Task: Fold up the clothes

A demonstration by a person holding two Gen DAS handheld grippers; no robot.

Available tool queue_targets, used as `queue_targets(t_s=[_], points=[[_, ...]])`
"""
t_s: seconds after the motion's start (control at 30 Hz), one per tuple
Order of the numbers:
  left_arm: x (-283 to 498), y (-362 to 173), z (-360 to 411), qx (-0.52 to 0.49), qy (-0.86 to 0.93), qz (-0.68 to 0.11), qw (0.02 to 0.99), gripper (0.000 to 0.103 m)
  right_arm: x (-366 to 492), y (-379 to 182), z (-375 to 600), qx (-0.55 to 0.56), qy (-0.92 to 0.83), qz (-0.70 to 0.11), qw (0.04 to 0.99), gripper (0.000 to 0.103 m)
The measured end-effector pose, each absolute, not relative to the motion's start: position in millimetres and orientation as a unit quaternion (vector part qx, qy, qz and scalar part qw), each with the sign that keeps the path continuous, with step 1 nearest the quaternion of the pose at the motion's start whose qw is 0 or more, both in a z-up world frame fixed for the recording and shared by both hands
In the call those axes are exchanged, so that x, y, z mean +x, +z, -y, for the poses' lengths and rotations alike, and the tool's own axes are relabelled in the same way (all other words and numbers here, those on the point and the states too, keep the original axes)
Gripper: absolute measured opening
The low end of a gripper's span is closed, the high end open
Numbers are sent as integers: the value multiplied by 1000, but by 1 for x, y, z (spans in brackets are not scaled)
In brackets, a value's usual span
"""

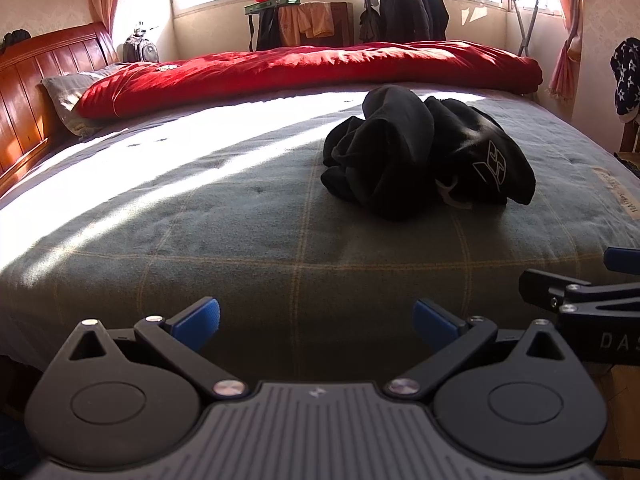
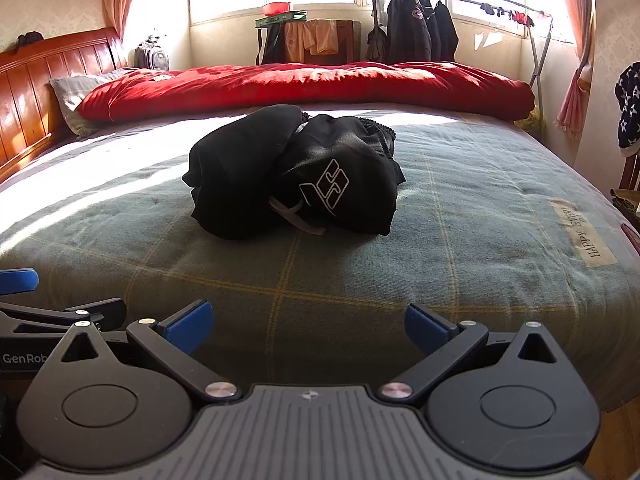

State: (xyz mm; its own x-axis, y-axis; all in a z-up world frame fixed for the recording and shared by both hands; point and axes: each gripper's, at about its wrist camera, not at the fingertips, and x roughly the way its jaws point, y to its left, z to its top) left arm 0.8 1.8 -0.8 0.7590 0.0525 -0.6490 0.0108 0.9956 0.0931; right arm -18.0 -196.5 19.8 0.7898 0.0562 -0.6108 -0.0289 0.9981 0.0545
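Black garment (image 2: 294,176) lies crumpled at frame centre on the green blanket (image 2: 460,240); red quilt (image 2: 304,84) behind. Left gripper (image 1: 316,322) and right gripper (image 2: 308,326) are spread wide, empty, well short of it

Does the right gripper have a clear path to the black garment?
Probably yes: the right gripper is open, and only bare blanket lies between it and the crumpled black garment.

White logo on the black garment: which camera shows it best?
The right wrist view: the logo faces the camera near centre, fully outlined. In the left wrist view the logo sits right of centre, smaller and slanted on the crumpled garment.
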Motion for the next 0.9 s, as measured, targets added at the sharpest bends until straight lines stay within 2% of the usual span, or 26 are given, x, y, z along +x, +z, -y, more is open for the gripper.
queue_targets(t_s=[0.9], points=[[3,-2,1,45,9,-349,936,103,-17,20,196,21,24,-321,946,103]])
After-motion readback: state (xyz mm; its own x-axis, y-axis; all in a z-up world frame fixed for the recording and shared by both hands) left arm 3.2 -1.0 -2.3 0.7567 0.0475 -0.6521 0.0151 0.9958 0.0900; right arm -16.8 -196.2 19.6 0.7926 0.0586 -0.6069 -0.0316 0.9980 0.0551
